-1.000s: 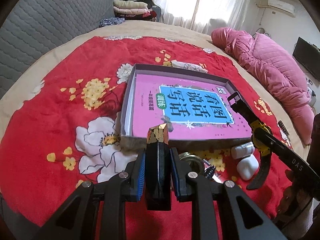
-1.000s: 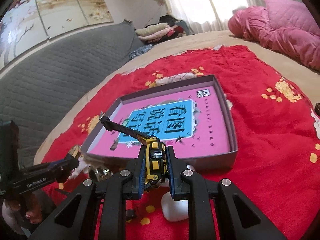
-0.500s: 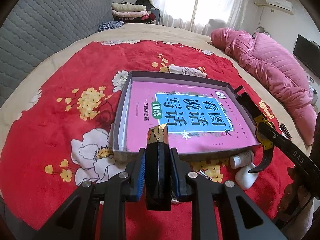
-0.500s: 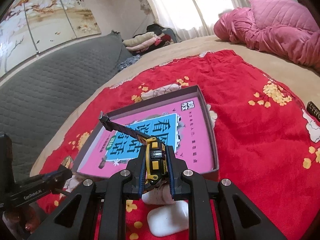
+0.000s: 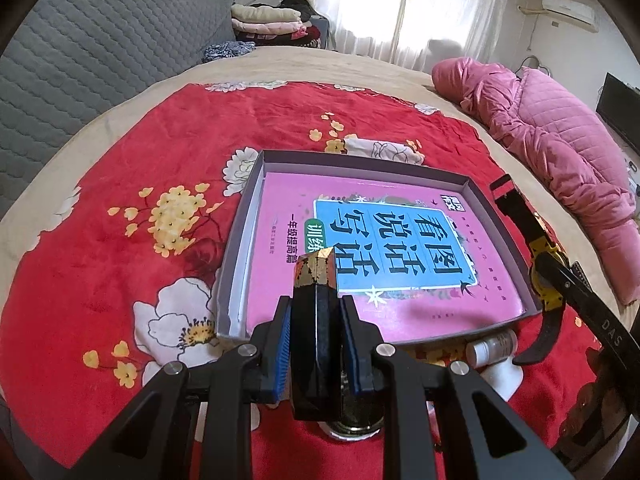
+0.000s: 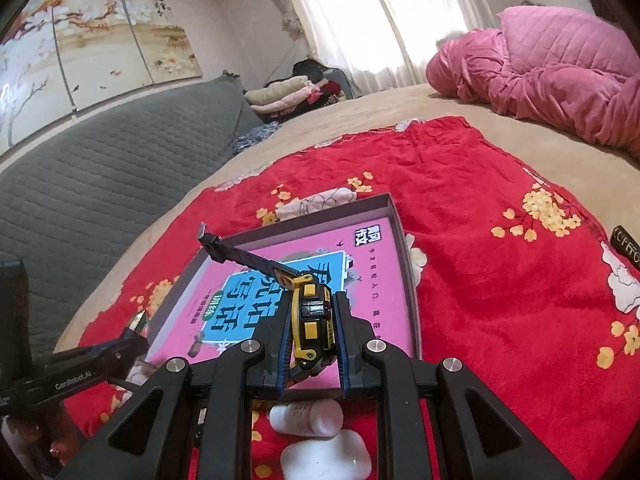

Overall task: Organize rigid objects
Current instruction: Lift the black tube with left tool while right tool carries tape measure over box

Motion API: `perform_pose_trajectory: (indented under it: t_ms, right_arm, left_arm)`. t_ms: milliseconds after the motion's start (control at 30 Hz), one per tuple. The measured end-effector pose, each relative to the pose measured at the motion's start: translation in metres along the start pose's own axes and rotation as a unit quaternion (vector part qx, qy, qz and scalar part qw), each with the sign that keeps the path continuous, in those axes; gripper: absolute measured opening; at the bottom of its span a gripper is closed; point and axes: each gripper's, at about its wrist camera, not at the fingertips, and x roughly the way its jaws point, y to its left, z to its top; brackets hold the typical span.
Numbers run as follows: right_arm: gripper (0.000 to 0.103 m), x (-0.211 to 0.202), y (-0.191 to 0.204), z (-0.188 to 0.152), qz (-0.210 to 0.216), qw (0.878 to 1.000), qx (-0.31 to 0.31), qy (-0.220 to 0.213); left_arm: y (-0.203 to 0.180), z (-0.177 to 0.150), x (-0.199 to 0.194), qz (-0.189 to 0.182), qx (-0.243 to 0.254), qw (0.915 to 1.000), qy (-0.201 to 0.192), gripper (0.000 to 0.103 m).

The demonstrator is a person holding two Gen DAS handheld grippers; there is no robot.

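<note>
- One black, faceted lipstick-like case with a gold-patterned cap (image 5: 316,320) stands upright, clenched between the blue pads of the left gripper (image 5: 316,344), just above the near edge of the tray.
- One yellow-and-black wristwatch (image 6: 310,320) is pinched at its body by the right gripper (image 6: 312,332); one strap juts up and far-left over the tray, and the other hangs below the fingers, largely hidden.
- One shallow grey cardboard tray (image 5: 240,248) lies on the blanket, and one pink book with a blue title panel (image 5: 400,248) fills its floor.
- Near the tray's front edge lie two white things: a small white bottle (image 6: 306,416) on its side and a rounded white case (image 6: 324,460) nearer still, the two just beside each other.
- A round metal-rimmed object (image 5: 354,426) sits under the left gripper, mostly hidden by the lipstick-like case and fingers; I cannot tell what it is.
- A red blanket with yellow and white flowers (image 5: 120,200) covers the tan bed.
- One pink quilted jacket (image 5: 560,148) lies far right, one pile of folded clothes (image 5: 268,22) at the far end, and a grey padded headboard (image 5: 80,60) on the left.
- A dark thing at the right edge of the blanket (image 6: 628,240) is cut off by the frame.
</note>
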Motion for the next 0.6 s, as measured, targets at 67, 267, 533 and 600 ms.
perform_pose_trajectory:
  t_ms: [67, 267, 533, 600]
  right_arm:
    - [0.019, 0.002, -0.002, 0.0, -0.002, 1.0, 0.001, 0.001]
    - [0.019, 0.007, -0.009, 0.004, -0.013, 1.0, 0.001, 0.0]
    - [0.019, 0.018, -0.016, 0.006, -0.032, 0.999, -0.002, 0.008]
    - [0.019, 0.02, -0.014, 0.006, -0.035, 0.999, -0.011, 0.009]
  left_arm:
    - [0.0, 0.002, 0.003, -0.001, -0.002, 1.0, 0.002, 0.023]
    - [-0.002, 0.007, 0.01, 0.001, -0.002, 1.0, 0.006, 0.023]
    - [-0.003, 0.011, 0.022, 0.008, 0.0, 0.9999, 0.015, 0.023]
    - [-0.003, 0.012, 0.025, 0.009, 0.001, 0.9998, 0.017, 0.023]
